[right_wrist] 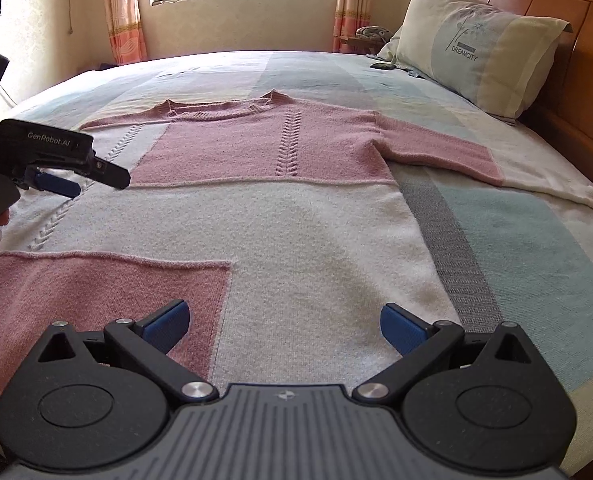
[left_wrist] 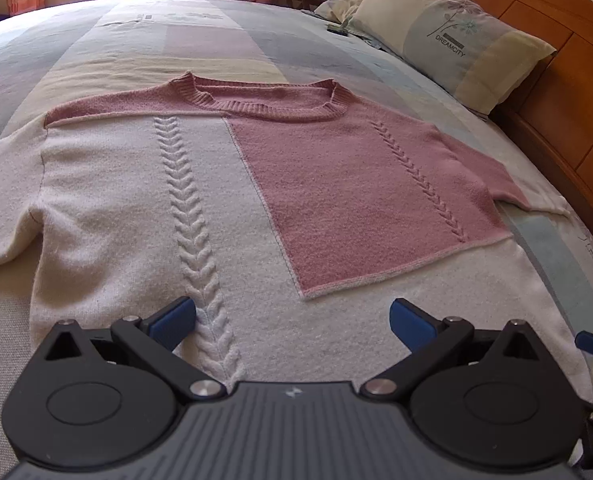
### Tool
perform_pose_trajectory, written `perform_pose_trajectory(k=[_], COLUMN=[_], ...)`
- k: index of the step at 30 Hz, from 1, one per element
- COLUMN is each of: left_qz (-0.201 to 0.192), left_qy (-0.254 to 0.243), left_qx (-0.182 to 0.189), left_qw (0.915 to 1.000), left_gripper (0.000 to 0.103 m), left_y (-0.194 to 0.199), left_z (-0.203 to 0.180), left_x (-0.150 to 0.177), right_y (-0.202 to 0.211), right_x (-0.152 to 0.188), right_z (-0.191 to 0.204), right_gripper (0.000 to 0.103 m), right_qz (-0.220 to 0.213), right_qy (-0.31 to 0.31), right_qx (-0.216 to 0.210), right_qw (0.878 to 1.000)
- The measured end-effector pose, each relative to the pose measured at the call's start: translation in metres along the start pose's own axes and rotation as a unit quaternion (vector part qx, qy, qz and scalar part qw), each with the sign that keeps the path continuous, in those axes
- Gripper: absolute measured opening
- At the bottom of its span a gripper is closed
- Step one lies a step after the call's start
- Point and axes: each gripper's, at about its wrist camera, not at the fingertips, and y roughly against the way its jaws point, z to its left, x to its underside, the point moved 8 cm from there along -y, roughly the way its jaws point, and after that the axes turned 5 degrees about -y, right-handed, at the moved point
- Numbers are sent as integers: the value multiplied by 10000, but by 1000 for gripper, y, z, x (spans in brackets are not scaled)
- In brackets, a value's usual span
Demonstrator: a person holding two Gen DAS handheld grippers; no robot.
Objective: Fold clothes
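both claws hang released over the near hem: the left claw (left_wrist: pixel 292 320) above the cable braid, the right claw (right_wrist: pixel 284 326) beside it. the pink and white sweater (right_wrist: pixel 280 216) lies flat on the bed (right_wrist: pixel 528 248), sleeves spread, bare bedspread all around, pillow (right_wrist: pixel 476 46) beyond.

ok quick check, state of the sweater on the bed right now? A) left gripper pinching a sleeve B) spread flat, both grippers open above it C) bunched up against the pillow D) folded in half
B: the sweater lies spread flat on the bed with its sleeve stretched out, and the left gripper and right gripper both show wide-open jaws holding nothing.
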Motion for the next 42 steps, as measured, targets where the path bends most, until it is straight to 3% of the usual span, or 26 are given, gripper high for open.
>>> perform_pose_trajectory(k=[5, 7, 9, 11, 16, 22, 26, 30, 35, 40, 41, 42], left_qz=[-32, -43, -57, -80, -155, -247, -248, -243, -238, -243, -249, -254], left_qy=[-133, -136, -160, -221, -362, -333, -388, -409, -369, -462, -474, -477], left_qx=[-10, -10, -25, -39, -31, -5, -42, -57, -72, -104, -102, -99], left_qw=[9999, 9999, 9999, 9997, 9992, 9991, 9989, 9989, 9990, 9986, 9985, 9985], left_gripper=[102, 102, 102, 102, 102, 102, 102, 102, 102, 102, 102, 102], left_y=[-3, -3, -4, -5, -8, -9, -9, -9, -7, -9, -9, -9], left_z=[-2, -2, -2, -2, -1, 0, -1, -2, -2, -3, -3, -2], left_x=[1, 1, 0, 0, -1, -2, -1, -1, 0, 0, 0, 0], right_y=[-5, -38, -79, -133, -232, -286, -308, -303, -264, -284, -293, -296], right_x=[-49, -93, -118, -133, -120, -114, -129, -135, -148, -129, -124, -126], right_z=[-15, -37, -56, -78, -118, -122, -130, -129, -93, -52, -50, -51], right_gripper=[103, 103, 103, 103, 103, 103, 103, 103, 103, 103, 103, 103], right_qz=[-252, -374, -63, 514, 1529, 1568, 1518, 1690, 1544, 1859, 1843, 1561], right_qy=[81, 89, -117, -427, -1251, -1288, -1346, -1338, -1540, -875, -849, -916], right_qx=[290, 433, 345, 347, 731, 776, 726, 643, -58, 69, 145, 195], right_qw=[9992, 9983, 9993, 9972, 9776, 9761, 9765, 9744, 9759, 9786, 9791, 9833])
